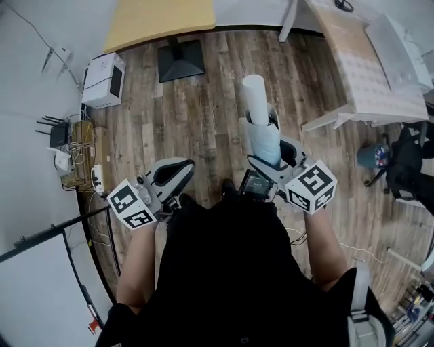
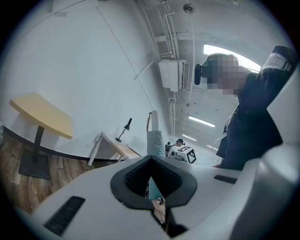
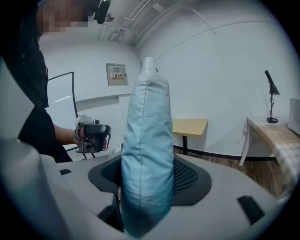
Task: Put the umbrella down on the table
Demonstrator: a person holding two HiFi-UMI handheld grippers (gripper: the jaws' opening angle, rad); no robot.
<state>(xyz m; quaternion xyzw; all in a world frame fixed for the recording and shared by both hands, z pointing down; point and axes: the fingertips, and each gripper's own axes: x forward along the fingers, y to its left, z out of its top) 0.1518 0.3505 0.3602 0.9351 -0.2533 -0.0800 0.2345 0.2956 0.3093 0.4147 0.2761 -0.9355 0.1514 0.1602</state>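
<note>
Fingers: right gripper (image 3: 148, 183) pinches the folded umbrella (image 3: 147, 136); left gripper (image 2: 152, 182) has its pair pressed together, empty.
Umbrella: upright in its pale blue sleeve, held over the wood floor (image 1: 203, 115) before the person.
Progress: nothing set down yet (cloth-covered table (image 1: 366, 74) and yellow table (image 1: 159, 20) both stand well apart); carrying over, lowering and release remain, I'd judge.

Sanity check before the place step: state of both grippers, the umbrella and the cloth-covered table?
left gripper: shut, nothing between the jaws.
right gripper: shut on the umbrella.
umbrella: folded in its pale blue sleeve, held upright, above the floor.
cloth-covered table: umbrella not yet on it.
</note>
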